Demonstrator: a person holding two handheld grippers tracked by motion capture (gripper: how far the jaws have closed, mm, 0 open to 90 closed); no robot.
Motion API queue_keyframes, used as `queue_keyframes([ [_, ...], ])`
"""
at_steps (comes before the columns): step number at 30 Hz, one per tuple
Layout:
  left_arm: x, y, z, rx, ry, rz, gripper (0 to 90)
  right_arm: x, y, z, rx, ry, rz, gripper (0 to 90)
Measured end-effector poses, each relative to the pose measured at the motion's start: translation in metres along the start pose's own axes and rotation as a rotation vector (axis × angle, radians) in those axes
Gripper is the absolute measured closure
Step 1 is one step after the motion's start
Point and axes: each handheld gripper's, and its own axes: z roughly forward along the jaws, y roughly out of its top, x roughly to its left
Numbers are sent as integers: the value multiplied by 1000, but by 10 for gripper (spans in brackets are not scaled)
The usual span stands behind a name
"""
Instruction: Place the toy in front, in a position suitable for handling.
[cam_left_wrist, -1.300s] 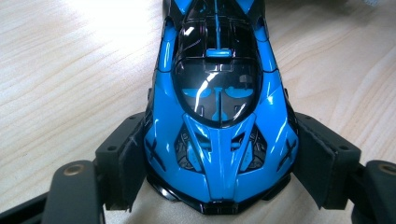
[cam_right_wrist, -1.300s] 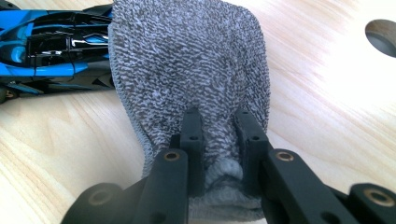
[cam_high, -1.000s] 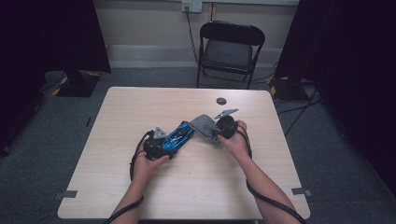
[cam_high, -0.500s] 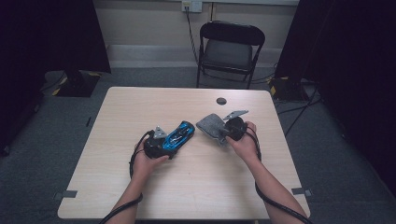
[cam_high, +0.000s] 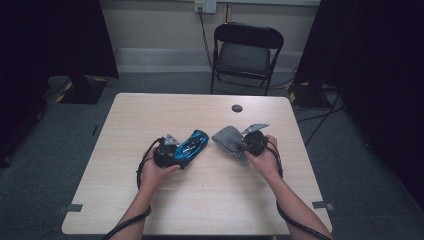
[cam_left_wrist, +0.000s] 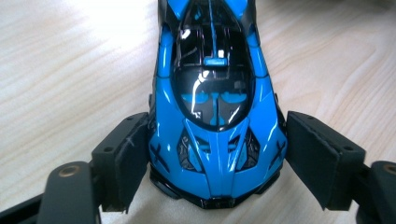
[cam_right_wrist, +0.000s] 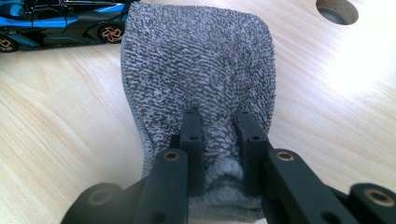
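A glossy blue and black toy car (cam_high: 192, 143) rests on the light wooden table (cam_high: 200, 205), nose pointing toward my left hand. My left gripper (cam_high: 182, 151) is shut on it, the pads (cam_left_wrist: 126, 158) pressing both flanks of the car (cam_left_wrist: 215, 107) near its front end. To the right, a grey terry cloth (cam_high: 226, 136) lies bunched on the table with my right gripper (cam_high: 239, 145) shut on its near edge. In the right gripper view the jaws (cam_right_wrist: 218, 116) pinch a fold of the cloth (cam_right_wrist: 201, 60), and the car (cam_right_wrist: 60, 23) lies beyond it at upper left.
A round cable hole (cam_high: 236, 108) sits in the table's far side, just beyond the cloth. A black folding chair (cam_high: 247, 50) stands behind the table. Black cables trail from both grippers along the forearms.
My right gripper has drawn the grey cloth to the right, away from the car, opening a gap between them. The left gripper and the car have stayed put.
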Motion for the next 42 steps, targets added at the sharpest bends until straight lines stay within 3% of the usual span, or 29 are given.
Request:
queue_keyframes([
  [4,1,6,-4,-6,-17,-3,232,0,0,1,2,-1,-2,765],
  [8,-1,21,-6,-43,-14,-15,238,-1,0,0,-4,4,6,765],
  [11,-2,33,-2,-50,-20,-2,256,0,0,1,-3,8,8,764],
  [13,-3,40,3,-35,-2,18,293,0,0,2,-3,11,8,764],
  [15,-2,42,9,-30,-12,12,326,0,0,2,-3,9,9,764],
  [20,-3,46,21,-26,16,13,386,-3,-4,2,1,9,15,764],
  [21,-4,45,23,-21,-9,-7,398,-3,-5,2,0,7,13,764],
  [22,-3,44,24,-10,-4,-1,396,-4,-6,2,2,5,17,765],
  [23,-4,43,26,-29,14,-1,398,-4,-7,2,0,4,18,764],
  [25,-3,42,25,-35,11,4,408,-4,-9,2,6,3,24,764],
  [27,-3,42,25,-31,29,21,457,-4,-10,3,11,1,22,764],
  [31,-3,43,23,-7,26,13,470,3,-11,7,15,1,10,764],
  [35,-5,38,24,-51,36,7,472,16,-8,13,23,8,-15,763],
  [39,-4,37,23,-51,36,7,475,30,-3,19,41,4,-62,763],
  [42,-3,36,23,-60,31,-3,478,39,1,21,39,23,-71,763],
])
